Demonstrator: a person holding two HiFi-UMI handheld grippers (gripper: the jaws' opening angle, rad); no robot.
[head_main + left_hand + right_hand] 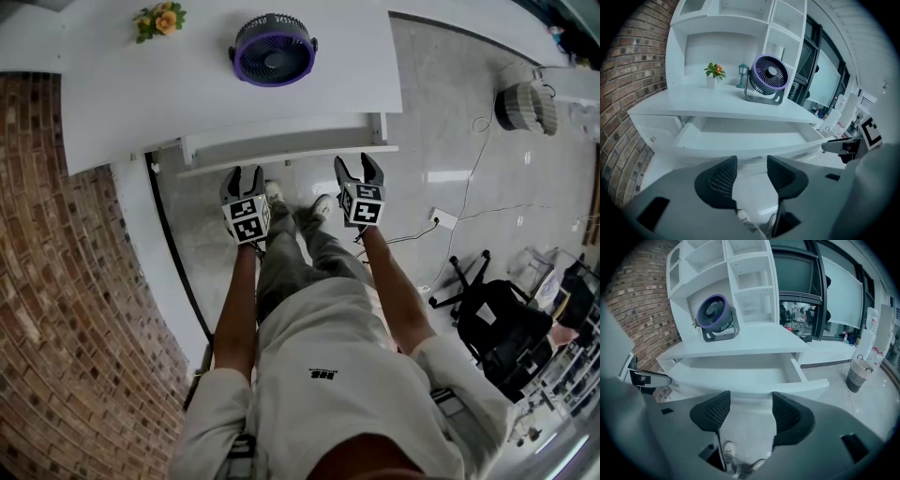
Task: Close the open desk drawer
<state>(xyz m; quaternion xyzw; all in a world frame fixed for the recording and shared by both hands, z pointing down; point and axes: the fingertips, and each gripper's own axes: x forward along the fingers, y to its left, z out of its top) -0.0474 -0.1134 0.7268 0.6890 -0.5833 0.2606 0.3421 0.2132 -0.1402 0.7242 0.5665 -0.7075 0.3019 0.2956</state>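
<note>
Drawer of white board [281, 142] stands pulled out from under the white desk top [187, 84] in the head view, where a round purple fan [273, 49] and a small pot of orange flowers [159, 19] sit. The left gripper [246, 173] and right gripper [358, 161] are both held just short of the drawer's front edge, well apart from each other.

In the left gripper view, the black ribbed jaws stand narrowly apart with nothing between them, and the open drawer lies just beyond their tips.

In the right gripper view, the jaws are likewise parted and empty. The drawer's front panel runs across just above them, and the fan stands on the desk behind it.
</note>
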